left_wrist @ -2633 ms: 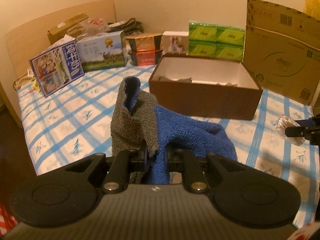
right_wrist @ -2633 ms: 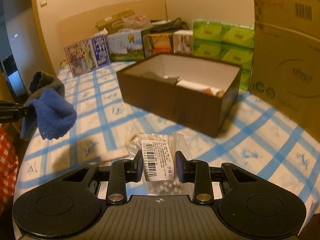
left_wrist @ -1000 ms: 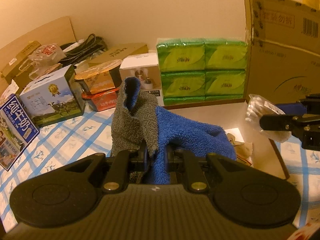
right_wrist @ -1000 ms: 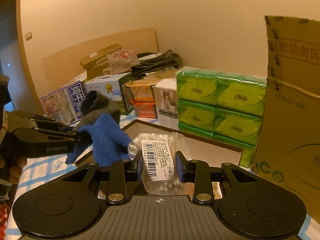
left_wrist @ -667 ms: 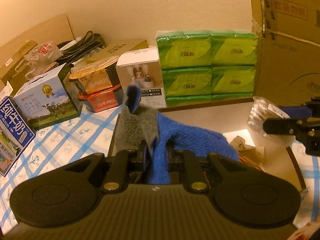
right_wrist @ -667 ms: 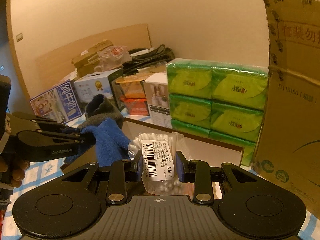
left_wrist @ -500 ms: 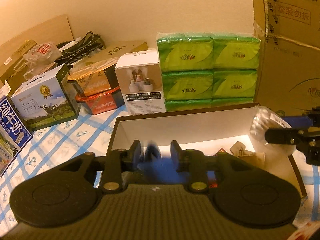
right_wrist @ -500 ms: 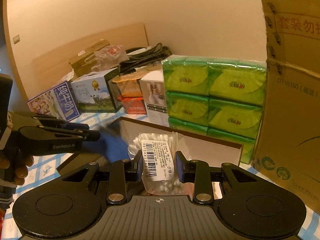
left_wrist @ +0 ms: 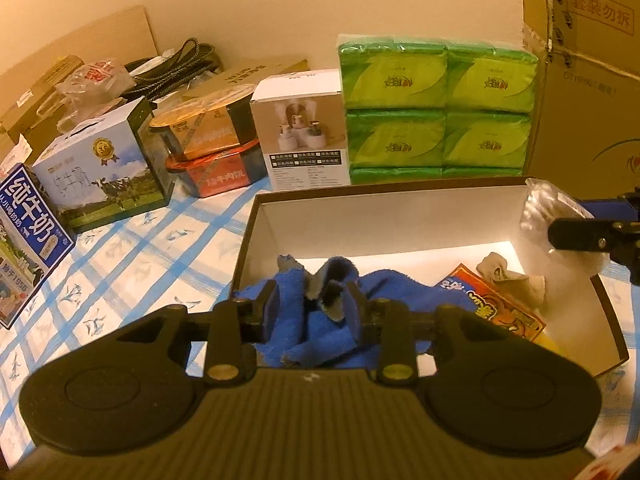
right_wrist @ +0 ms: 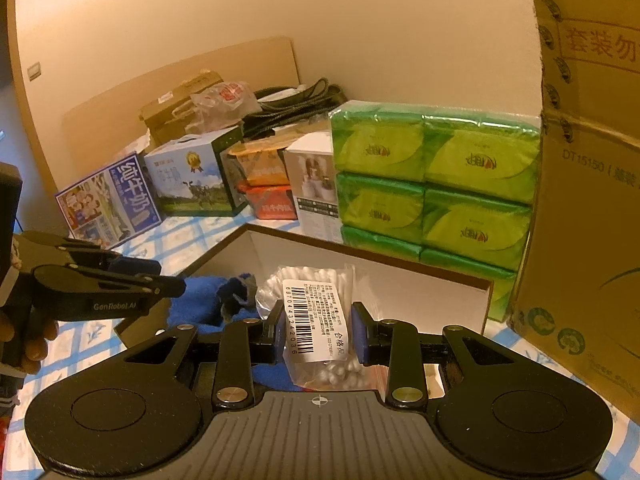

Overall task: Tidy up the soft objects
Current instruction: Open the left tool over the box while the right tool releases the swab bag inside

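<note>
checkered bed (left_wrist: 132,256); swab bag (right_wrist: 316,328) gripped upright.

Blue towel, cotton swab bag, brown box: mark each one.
blue towel (left_wrist: 394,286), left wrist view, on its right-hand fold.
cotton swab bag (right_wrist: 316,320), right wrist view, on its barcode label.
brown box (left_wrist: 360,194), left wrist view, on its far rim.

A plain cream wall (left_wrist: 280,4) fills the top of both views under warm, yellowish light. A light wooden board (right_wrist: 180,80) leans against it at upper left. At the far left edge of the right wrist view sits a wall switch (right_wrist: 34,71). A blue-checked white cloth (left_wrist: 132,252) covers the surface at lower left.
</note>
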